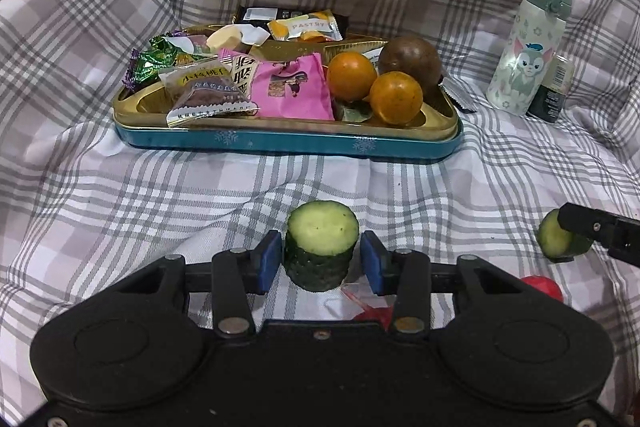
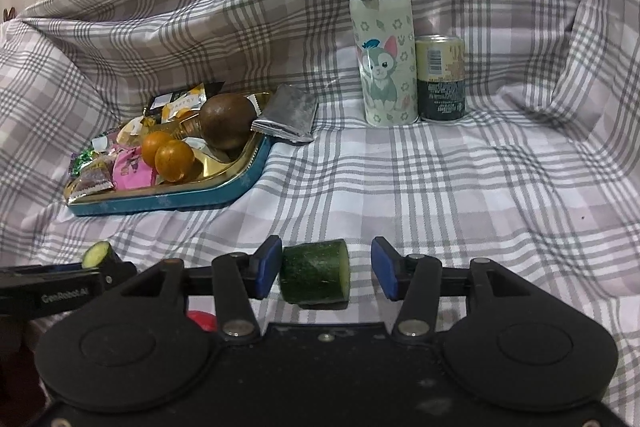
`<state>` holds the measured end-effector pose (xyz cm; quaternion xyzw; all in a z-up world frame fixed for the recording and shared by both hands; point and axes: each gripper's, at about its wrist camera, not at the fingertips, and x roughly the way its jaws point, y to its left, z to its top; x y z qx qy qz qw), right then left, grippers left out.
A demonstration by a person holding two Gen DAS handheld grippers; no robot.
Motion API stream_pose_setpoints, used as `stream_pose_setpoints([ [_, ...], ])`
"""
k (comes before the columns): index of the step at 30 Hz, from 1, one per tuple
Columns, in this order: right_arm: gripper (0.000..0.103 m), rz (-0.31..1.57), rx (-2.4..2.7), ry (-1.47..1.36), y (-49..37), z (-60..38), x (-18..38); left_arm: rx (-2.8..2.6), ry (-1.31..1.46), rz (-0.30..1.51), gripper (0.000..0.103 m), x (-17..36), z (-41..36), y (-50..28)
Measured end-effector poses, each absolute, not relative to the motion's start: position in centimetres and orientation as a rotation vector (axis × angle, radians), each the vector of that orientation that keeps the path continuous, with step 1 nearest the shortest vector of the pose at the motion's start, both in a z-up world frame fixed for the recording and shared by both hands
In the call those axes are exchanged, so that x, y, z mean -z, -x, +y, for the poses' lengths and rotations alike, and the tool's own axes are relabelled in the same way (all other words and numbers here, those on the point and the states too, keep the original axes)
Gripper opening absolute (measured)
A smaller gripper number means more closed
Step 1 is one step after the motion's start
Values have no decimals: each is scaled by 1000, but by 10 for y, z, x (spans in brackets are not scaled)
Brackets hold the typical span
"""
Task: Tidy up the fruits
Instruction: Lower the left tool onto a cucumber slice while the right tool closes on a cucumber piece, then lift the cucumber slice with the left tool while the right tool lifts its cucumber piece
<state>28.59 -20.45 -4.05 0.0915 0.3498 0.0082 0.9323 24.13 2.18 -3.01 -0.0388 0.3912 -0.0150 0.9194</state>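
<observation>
A cucumber chunk [image 1: 322,239] stands upright on the plaid cloth, cut face up. My left gripper [image 1: 320,261] straddles it, and its blue pads [image 1: 270,259] sit a sliver off each side, so it is open. A second cucumber chunk [image 2: 314,273] lies on its side between the pads of my right gripper [image 2: 326,265]. The left pad is close to it and the right pad stands clearly apart, so this gripper is open too. Two oranges [image 1: 396,97] and a brown round fruit [image 1: 410,61] rest at the right end of the gold tray [image 1: 288,141].
Wrapped snacks [image 1: 292,87] fill the left and back of the teal-rimmed tray. A cat-print bottle [image 2: 384,59] and a can [image 2: 440,79] stand at the back right. A silver packet [image 2: 288,113] leans off the tray's corner. Something red [image 1: 542,287] lies under the grippers.
</observation>
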Motion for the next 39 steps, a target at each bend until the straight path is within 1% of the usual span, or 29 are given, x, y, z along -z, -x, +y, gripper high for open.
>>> stream_pose_setpoints([
  [19, 53, 767, 11, -119, -294, -195, 54, 26, 74, 781, 50, 33, 22, -241],
  [20, 53, 770, 11, -112, -294, -194, 55, 26, 76, 781, 50, 33, 22, -240],
  [21, 53, 770, 10, -106, -294, -194, 55, 24, 80, 778, 45, 33, 23, -240],
  [22, 53, 768, 11, -96, -294, -193, 55, 20, 83, 775, 45, 33, 23, -239],
  [24, 48, 761, 12, -72, -292, -190, 55, 24, 100, 773, 44, 33, 25, -239],
  [25, 40, 755, 8, -62, -291, -188, 55, 26, 110, 771, 44, 33, 27, -239],
  [26, 38, 750, -5, -52, -290, -187, 55, 28, 126, 769, 44, 32, 29, -238],
  [29, 38, 739, -14, -19, -288, -184, 55, 31, 160, 761, 44, 31, 35, -238],
  [39, 38, 713, -8, -49, -282, -193, 51, 6, 176, 718, 44, 21, 47, -225],
])
